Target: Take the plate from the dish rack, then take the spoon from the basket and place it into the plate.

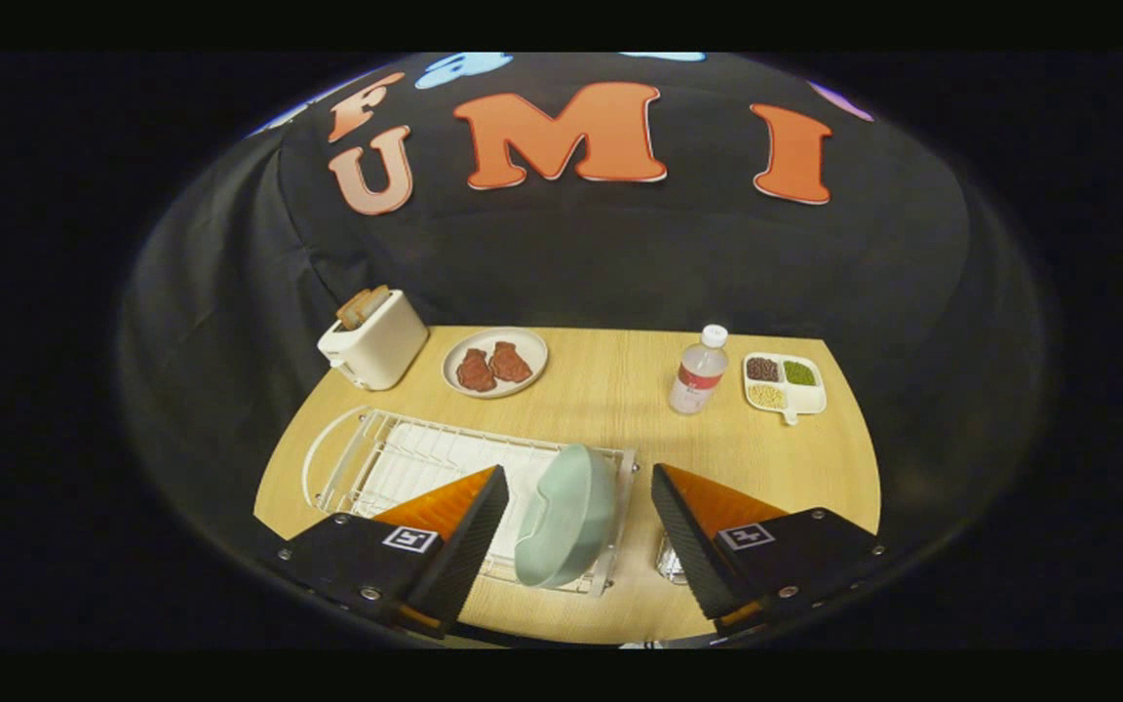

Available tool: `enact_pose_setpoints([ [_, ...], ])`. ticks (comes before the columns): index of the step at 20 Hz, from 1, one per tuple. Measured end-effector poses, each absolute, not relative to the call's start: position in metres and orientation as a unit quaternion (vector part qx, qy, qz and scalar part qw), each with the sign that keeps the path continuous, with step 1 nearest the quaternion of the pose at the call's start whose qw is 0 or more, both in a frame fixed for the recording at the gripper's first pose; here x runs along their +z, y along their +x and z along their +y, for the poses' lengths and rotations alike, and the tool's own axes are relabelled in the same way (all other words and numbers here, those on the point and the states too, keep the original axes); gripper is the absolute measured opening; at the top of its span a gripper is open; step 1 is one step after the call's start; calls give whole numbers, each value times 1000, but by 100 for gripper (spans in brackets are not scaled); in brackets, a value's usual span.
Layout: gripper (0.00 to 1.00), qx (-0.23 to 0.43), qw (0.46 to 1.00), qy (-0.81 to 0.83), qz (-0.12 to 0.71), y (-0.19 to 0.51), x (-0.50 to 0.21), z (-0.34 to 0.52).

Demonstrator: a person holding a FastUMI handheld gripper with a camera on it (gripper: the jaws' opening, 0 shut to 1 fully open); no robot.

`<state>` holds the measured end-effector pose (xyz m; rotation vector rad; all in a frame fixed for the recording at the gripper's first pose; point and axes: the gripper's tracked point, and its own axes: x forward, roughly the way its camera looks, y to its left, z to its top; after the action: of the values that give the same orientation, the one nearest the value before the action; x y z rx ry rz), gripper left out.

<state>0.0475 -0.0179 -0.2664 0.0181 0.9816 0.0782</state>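
A: In the gripper view, where is the plate?

B: The pale green plate (566,517) stands on edge at the right end of the dish rack (376,458), in the lower middle of the frame. It sits between the two fingers, a bit nearer the left one, and slightly ahead of them. The gripper (576,531) is spread wide and holds nothing.

A: Which way does it run?

B: Its rim runs roughly away from the camera, leaning toward the upper right, so I judge the fingers must come forward and down to straddle the thin edge.

A: And the spoon's basket?

B: Something glinting (669,561) peeks beside the right finger; I cannot tell what it is.

A: Other containers?

B: Upper centre, a round plate (454,366) carries two brown pieces. Right of the bottle (698,370), a divided tray (810,398) holds dark, green and pale grains. The toaster (373,341) at upper left holds bread slices.
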Motion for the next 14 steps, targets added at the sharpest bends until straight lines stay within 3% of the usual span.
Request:
enact_pose_setpoints([
  [7, 85, 30, 828, 40, 559, 24, -318, -11],
  [14, 53, 14, 805, 10, 593, 13, -345, -2],
])
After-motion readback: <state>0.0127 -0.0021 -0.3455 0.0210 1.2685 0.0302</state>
